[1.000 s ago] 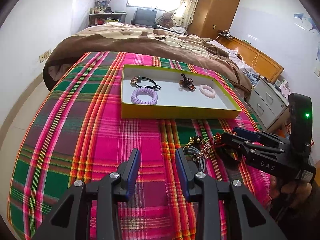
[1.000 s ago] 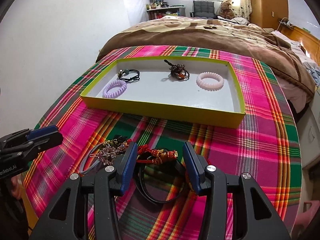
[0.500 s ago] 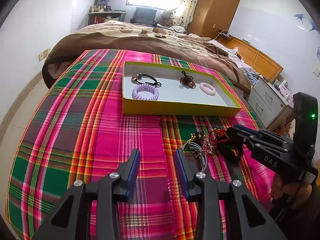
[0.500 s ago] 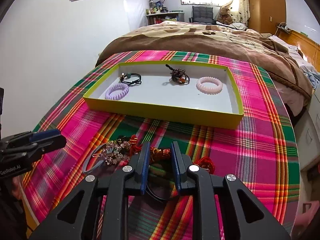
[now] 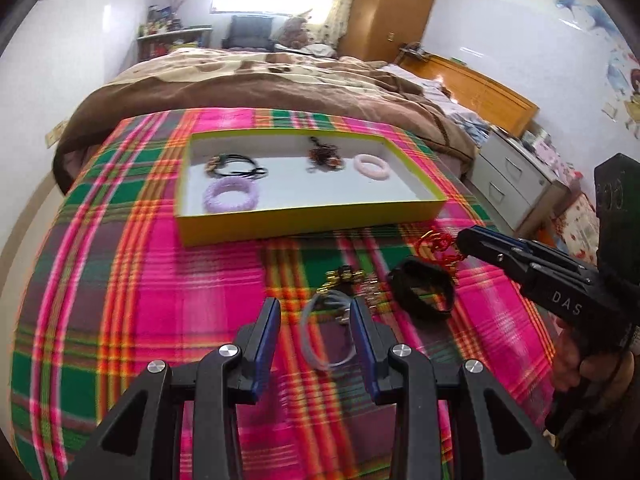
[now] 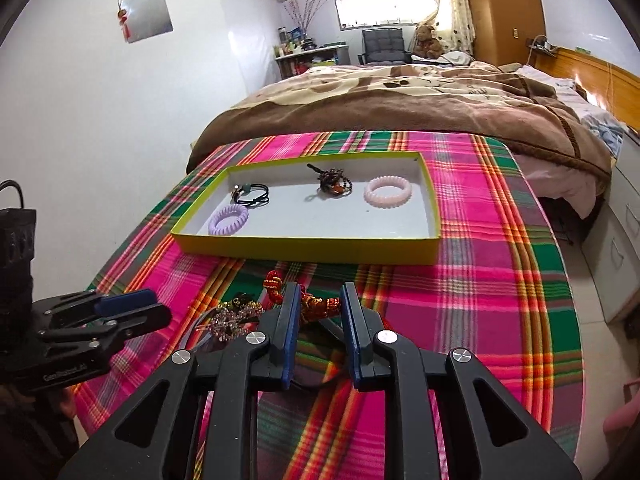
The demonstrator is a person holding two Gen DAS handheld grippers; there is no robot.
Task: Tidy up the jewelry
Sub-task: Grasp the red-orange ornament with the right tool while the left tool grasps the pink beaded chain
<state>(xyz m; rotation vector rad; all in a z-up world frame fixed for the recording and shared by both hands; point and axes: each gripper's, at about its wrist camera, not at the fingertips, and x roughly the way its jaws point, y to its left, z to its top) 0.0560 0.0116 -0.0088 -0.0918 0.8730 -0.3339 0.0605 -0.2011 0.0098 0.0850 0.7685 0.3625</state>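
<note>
The right gripper [image 6: 319, 322] pinches the red-and-gold knotted bracelet [image 6: 316, 303] at lower centre for transfer to the yellow tray [image 6: 304, 247], while the left gripper [image 5: 316, 334], spread, straddles the grey hair tie [image 5: 329, 334].

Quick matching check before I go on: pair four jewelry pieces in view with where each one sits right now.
1. purple coil
2. pink coil
3. red knot cord
4. grey band

a. in the right tool
b. tray, near-left corner
c. between the left tool's open fingers, on the cloth
d. tray, right part

Pairs: 1-b, 2-d, 3-a, 4-c
</note>
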